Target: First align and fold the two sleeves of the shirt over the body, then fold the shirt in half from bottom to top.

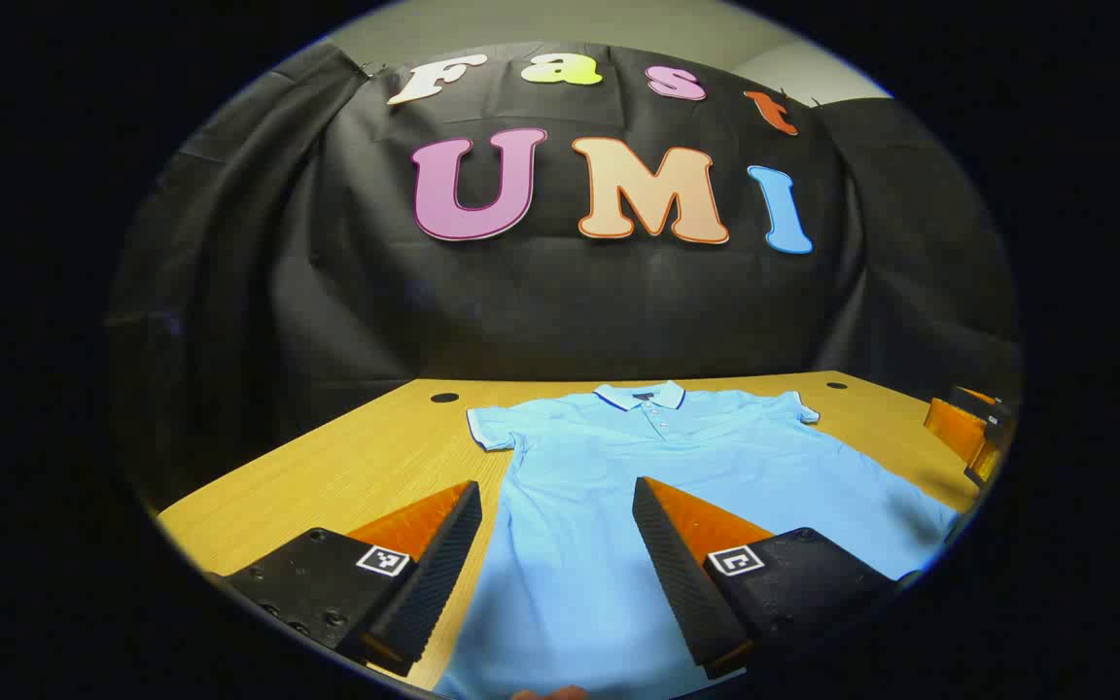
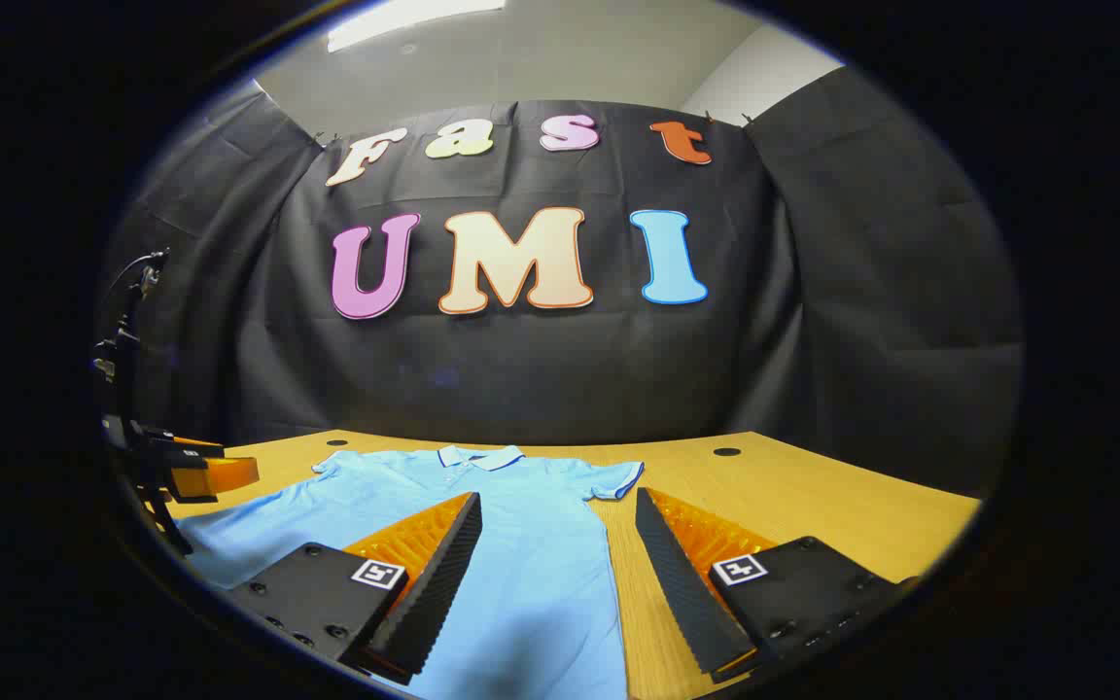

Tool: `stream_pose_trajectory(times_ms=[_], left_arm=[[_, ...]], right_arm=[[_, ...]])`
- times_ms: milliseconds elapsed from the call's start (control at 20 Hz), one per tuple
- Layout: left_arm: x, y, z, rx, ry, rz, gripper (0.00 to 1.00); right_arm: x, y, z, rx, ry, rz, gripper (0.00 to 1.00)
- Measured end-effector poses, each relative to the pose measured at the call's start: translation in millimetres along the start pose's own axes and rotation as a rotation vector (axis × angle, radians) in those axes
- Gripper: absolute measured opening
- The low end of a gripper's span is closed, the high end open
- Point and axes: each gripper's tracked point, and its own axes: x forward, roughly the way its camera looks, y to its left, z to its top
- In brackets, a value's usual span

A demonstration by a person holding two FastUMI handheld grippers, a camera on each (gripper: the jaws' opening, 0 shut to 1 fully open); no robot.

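Note:
A light blue polo shirt [image 1: 677, 467] lies flat and face up on the wooden table [image 1: 356, 467], collar toward the far wall and both short sleeves spread out. My left gripper [image 1: 557, 501] hovers open over the shirt's lower left side, its fingers apart with nothing between them. In the right gripper view the same shirt [image 2: 521, 544] stretches away from me, and my right gripper [image 2: 558, 510] stands open above the shirt's lower right edge. The left gripper [image 2: 186, 472] shows at the far left of the right gripper view, and the right gripper [image 1: 968, 433] shows at the right edge of the left gripper view.
Round holes mark the tabletop [image 2: 813, 506] near the back corners, one hole [image 1: 444, 398] at the left and one hole [image 2: 726, 452] at the right. Black cloth hangs close behind the table. Bare wood lies on both sides of the shirt.

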Motion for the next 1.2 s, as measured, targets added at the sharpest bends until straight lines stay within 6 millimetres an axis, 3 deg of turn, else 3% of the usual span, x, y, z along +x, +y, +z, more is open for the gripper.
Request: stream_pose_trajectory(times_ms=[350, 550, 1200], left_arm=[[-3, 5, 5, -0.009, -0.030, 0.027, 0.95], [-6, -5, 12, 0.022, -0.074, -0.017, 0.95], [-6, 1, 11, 0.021, -0.071, 0.006, 0.94]], right_arm=[[0, 0, 0, 0.000, 0.001, 0.000, 0.98], [-1, 0, 0, 0.000, 0.001, 0.000, 0.99], [1, 5, 0, -0.004, 0.001, 0.026, 0.98]])
